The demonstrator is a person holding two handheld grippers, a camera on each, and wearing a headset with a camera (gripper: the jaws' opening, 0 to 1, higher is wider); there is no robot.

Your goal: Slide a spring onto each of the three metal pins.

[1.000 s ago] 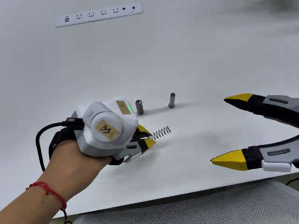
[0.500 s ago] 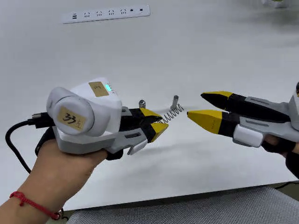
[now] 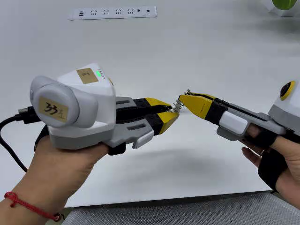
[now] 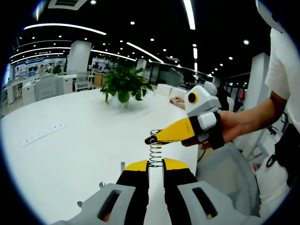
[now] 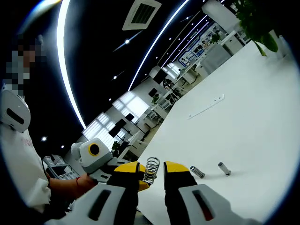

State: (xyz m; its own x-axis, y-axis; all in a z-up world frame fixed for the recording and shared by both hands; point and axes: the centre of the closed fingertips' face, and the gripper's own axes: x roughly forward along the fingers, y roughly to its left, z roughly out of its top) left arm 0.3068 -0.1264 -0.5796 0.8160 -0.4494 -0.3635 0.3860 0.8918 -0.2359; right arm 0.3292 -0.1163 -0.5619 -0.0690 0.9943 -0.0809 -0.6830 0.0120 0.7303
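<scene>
– White workbench (image 3: 211,56), power strip (image 3: 112,12) at the far edge. What's changed?
– A second ago the right tongs (image 3: 183,99) were wide apart, well off right. Now they're pinched on the far end of the spring (image 4: 154,152). The left tongs (image 3: 173,111) clamp its near end, up off the bench.
– Pins?
– Down on the bench: one coiled pin (image 5: 197,172), one bare pin (image 5: 224,168) near it. Looks like a mid-air regrip, nothing new threaded yet.

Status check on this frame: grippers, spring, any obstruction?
Left hand-held gripper and right hand-held gripper both shut on one spring, mid-air. Bare pin on the bench, apart. Nothing in the way.
</scene>
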